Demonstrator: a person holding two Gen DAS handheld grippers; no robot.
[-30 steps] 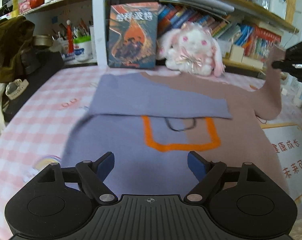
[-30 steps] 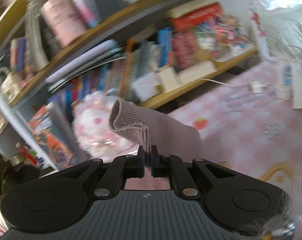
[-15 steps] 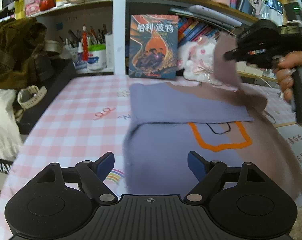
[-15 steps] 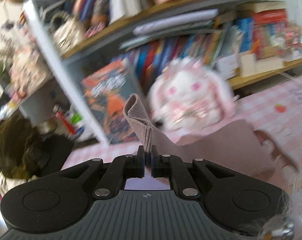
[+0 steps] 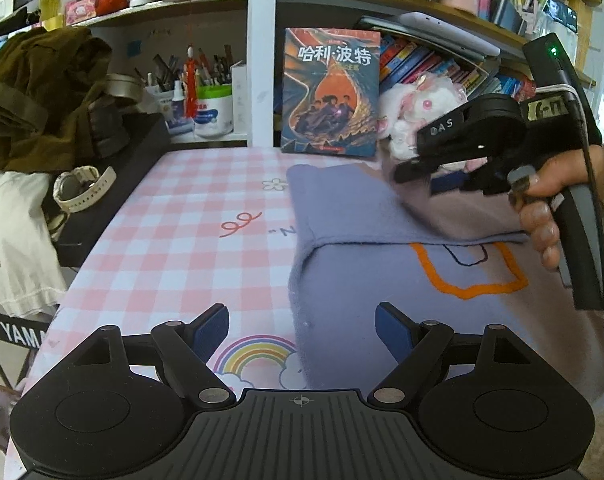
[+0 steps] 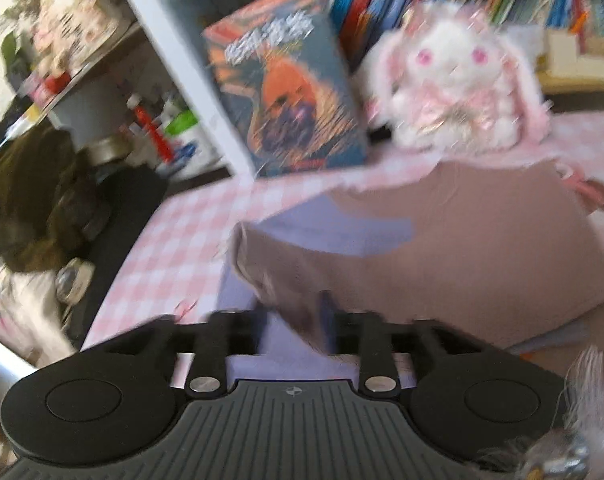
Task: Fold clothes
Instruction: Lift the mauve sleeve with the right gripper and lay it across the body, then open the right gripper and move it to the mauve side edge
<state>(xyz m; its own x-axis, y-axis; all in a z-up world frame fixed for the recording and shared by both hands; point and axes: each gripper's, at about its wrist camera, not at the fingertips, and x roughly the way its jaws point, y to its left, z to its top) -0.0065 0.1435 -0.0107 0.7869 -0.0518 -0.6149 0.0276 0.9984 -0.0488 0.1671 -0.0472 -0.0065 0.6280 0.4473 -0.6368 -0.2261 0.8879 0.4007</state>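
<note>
A lavender and mauve sweater (image 5: 366,248) with an orange outline lies on the pink checked tablecloth (image 5: 173,240), its lavender sleeve folded across the chest. My left gripper (image 5: 302,324) is open and empty, hovering over the sweater's left edge. My right gripper (image 5: 418,174) shows in the left wrist view low over the sweater's top. In the blurred right wrist view the mauve sleeve (image 6: 302,280) lies across the sweater between the spread fingers of my right gripper (image 6: 293,328).
A book (image 5: 330,92) and a white plush rabbit (image 5: 422,108) stand at the table's back edge. A black case with a watch (image 5: 81,190) and an olive garment (image 5: 41,96) sit at the left. A pen cup (image 5: 213,110) stands behind.
My right gripper carried the mauve sleeve left and down over the sweater and its fingers spread apart. My left gripper drifted left toward the sweater's edge.
</note>
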